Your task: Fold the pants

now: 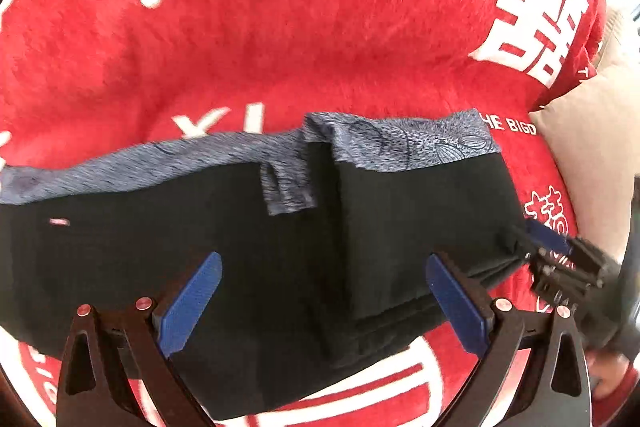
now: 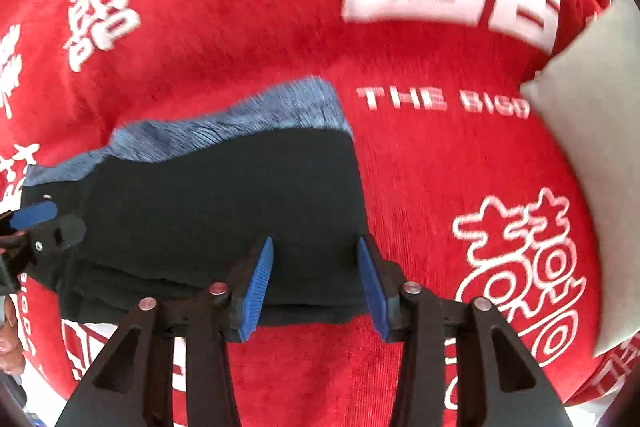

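The pants (image 1: 224, 227) are black with a blue-grey patterned lining band along the far edge. They lie folded in layers on a red blanket (image 1: 280, 47). My left gripper (image 1: 320, 287) is open, its blue pads wide apart just above the near part of the pants. My right gripper (image 2: 316, 279) is open, hovering over the right near corner of the pants (image 2: 224, 203). The right gripper also shows at the right edge of the left wrist view (image 1: 552, 251); the left gripper's blue pad shows at the left edge of the right wrist view (image 2: 34, 215).
The red blanket (image 2: 440, 155) with white characters and lettering covers the whole surface. A beige pillow (image 2: 592, 155) lies at the right; it also shows in the left wrist view (image 1: 588, 155).
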A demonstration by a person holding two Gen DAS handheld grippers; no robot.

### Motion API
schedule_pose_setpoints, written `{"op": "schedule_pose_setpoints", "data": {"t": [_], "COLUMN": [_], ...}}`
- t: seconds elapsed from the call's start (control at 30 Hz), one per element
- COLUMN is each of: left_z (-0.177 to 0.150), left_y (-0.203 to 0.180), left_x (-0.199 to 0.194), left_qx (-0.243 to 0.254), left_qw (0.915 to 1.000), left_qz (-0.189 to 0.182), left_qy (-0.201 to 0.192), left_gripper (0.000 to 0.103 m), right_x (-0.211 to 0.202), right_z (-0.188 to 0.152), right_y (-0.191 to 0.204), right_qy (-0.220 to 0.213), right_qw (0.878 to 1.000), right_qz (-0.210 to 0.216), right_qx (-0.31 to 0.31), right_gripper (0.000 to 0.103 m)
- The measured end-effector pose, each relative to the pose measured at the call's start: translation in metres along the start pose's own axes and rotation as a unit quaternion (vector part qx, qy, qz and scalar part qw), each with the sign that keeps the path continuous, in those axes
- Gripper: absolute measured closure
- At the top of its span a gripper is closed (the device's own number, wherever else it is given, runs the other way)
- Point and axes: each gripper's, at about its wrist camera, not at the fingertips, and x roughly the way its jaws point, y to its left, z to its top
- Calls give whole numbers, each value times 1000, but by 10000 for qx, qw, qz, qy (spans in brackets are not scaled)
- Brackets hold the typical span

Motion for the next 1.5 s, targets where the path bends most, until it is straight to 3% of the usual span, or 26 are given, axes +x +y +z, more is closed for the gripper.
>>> {"op": "schedule_pose_setpoints", "data": {"t": [0.1, 0.2, 0.3, 0.37, 0.4, 0.47, 0.57, 0.7, 0.8, 0.87, 0.93, 1.07, 1.33, 1.37, 1.43, 1.5], "left_z": [1, 1, -2, -3, -2, 0, -4, -29, -39, -40, -41, -43, -43, -43, -44, -43], "left_y": [-2, -6, -14, -19, -19, -14, -11, -4, -8, -7, -5, -5, -10, -11, -11, -12], "left_x": [8, 13, 17, 19, 17, 6, -7, 6, 11, 13, 12, 11, 14, 14, 15, 15], "left_qx": [-91, -50, 112, 201, 188, -47, 62, 76, 155, 81, 22, 84, 117, 118, 135, 134], "left_qw": [9999, 9997, 9992, 9989, 9988, 9967, 9977, 9970, 9982, 9985, 9984, 9987, 9991, 9992, 9992, 9992], "left_qz": [-100, -120, -237, -152, -277, -747, -627, -496, -371, -367, -419, -359, -233, -223, -200, -171], "left_qy": [91, 188, 314, 393, 362, 300, 235, 581, 444, 400, 372, 349, 325, 324, 311, 323], "left_gripper": [23, 28, 61, 75, 99, 99, 99, 99, 99, 99, 99, 99, 99, 99, 98, 98], "right_x": [-1, -1, 0, 0, -1, -4, -11, -14, -17, -19, -16, 4, 73, 78, 95, 104], "right_z": [-9, -13, -13, -12, -12, -13, -10, -16, -16, -11, 3, 40, 93, 95, 97, 97], "right_y": [5, 2, -5, -6, -6, -11, -13, -6, -5, -16, -35, -69, -77, -75, -72, -75], "right_qy": [-151, -205, -202, -213, -209, -170, -119, -30, -24, -37, -44, 8, 760, 842, 1112, 1273], "right_qw": [9996, 9997, 9995, 9995, 9995, 9993, 9990, 9990, 9988, 9964, 9919, 9786, 9538, 9495, 9380, 9353], "right_qz": [-41, 83, 235, 234, 236, 310, 405, 440, 482, 837, 1145, 1698, 2710, 2836, 3075, 3016], "right_qx": [-239, -116, 42, 16, 6, 77, 128, -17, -99, 136, 551, 1160, 1050, 1045, 1152, 1344], "right_gripper": [51, 51, 51, 51, 51, 51, 51, 51, 50, 49, 41, 41, 41, 42, 56, 71]}}
